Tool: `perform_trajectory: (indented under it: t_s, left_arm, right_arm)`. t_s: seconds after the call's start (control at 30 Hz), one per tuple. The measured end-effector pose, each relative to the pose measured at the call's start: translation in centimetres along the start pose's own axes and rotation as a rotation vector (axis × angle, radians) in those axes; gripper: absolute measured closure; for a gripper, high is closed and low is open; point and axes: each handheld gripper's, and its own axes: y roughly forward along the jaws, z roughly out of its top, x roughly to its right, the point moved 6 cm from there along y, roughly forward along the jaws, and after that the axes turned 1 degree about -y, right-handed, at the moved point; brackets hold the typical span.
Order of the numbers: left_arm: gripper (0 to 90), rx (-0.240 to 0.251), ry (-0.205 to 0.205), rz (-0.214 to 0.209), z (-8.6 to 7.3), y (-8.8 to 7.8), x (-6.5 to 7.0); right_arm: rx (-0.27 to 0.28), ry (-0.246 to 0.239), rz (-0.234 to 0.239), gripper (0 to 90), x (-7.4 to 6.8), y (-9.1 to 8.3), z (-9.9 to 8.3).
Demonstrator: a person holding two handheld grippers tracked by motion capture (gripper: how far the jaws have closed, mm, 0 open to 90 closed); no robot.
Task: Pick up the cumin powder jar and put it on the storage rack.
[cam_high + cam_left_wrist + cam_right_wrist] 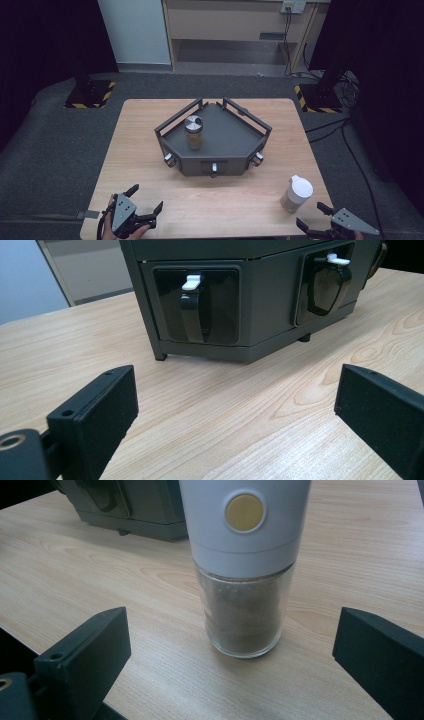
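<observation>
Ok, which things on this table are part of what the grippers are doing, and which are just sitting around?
In the job:
- white-topped grinder, upright on the table, straight ahead of the open right gripper
- dark tray stand, faced by the open left gripper

Just there:
- silver-lidded jar, standing in the tray
- wooden table

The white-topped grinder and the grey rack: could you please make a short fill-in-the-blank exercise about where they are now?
1. The white-topped grinder stands on the ____, outside the grey rack.
2. The jar with the metal lid stands ____ the grey rack.
3. The right gripper has its jaws ____ around nothing, facing the grinder.
4. The yellow button sits on the grinder's ____ top.

Missing words: table; inside; open; white
</observation>
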Motion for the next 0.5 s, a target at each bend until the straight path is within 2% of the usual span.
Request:
perform_trajectory:
  t_s: [0.5]
  left_arm:
    - [2.7,0.009,-0.001,-0.014,0.41,0.93,0.2]
  right_arm:
    - [-0.012,-0.009,-0.009,2.5,-0.25,-0.71,-0.43]
